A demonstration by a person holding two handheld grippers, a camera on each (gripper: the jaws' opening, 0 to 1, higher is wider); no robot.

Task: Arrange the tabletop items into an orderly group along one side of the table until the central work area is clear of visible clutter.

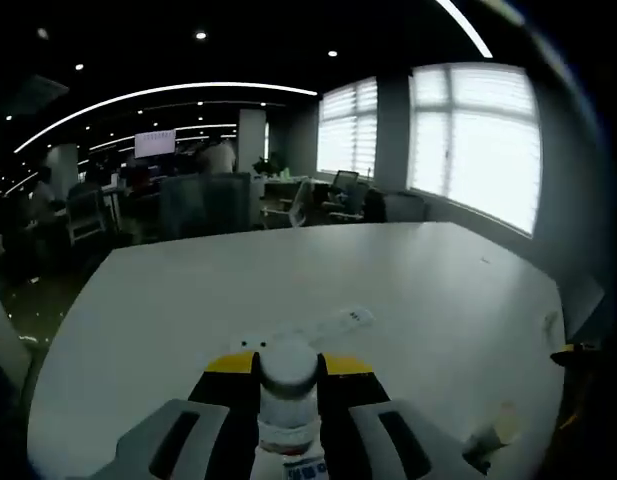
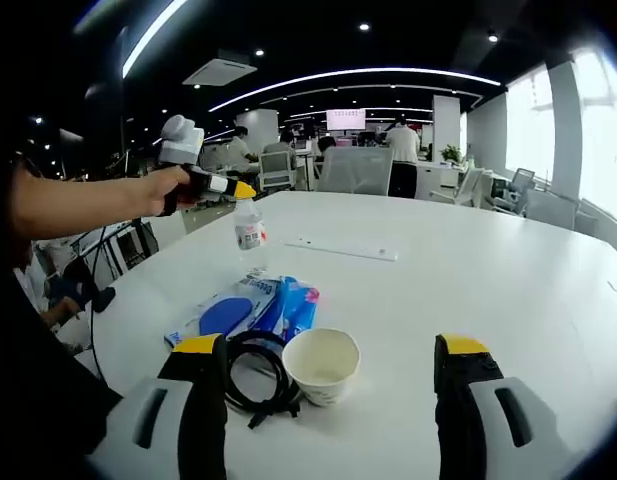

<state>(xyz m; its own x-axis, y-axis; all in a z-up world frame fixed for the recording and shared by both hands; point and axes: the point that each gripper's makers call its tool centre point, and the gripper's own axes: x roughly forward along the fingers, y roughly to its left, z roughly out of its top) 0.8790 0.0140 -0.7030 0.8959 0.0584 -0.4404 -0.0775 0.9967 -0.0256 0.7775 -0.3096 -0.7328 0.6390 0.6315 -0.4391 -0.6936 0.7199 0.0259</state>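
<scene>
Two yellow-tipped jaws of the right gripper point(image 2: 331, 400) rise from the bottom of the right gripper view, spread wide apart and holding nothing. Between them, nearest the camera, a white paper cup point(image 2: 321, 366) stands upright on the white table point(image 2: 508, 290). Touching the cup's left side lies a coiled black cable point(image 2: 256, 378). Just behind both rests a blue packet point(image 2: 243, 308), flat on the table. Farther back, a small clear bottle point(image 2: 249, 226) with a white cap is clamped in the left gripper point(image 2: 228, 188), which a person's hand point(image 2: 168, 188) holds out from the left; the bottle's base is at or just above the tabletop, which one I cannot tell. To its right a long white strip point(image 2: 343, 248) lies flat.

In the left gripper view, the same bottle point(image 1: 288, 395) sits between the left gripper point(image 1: 288, 375) jaws, closed on it, cap toward the camera. Beyond it lies the white strip point(image 1: 323, 328). Office chairs point(image 2: 354, 170) stand past the table's far edge.
</scene>
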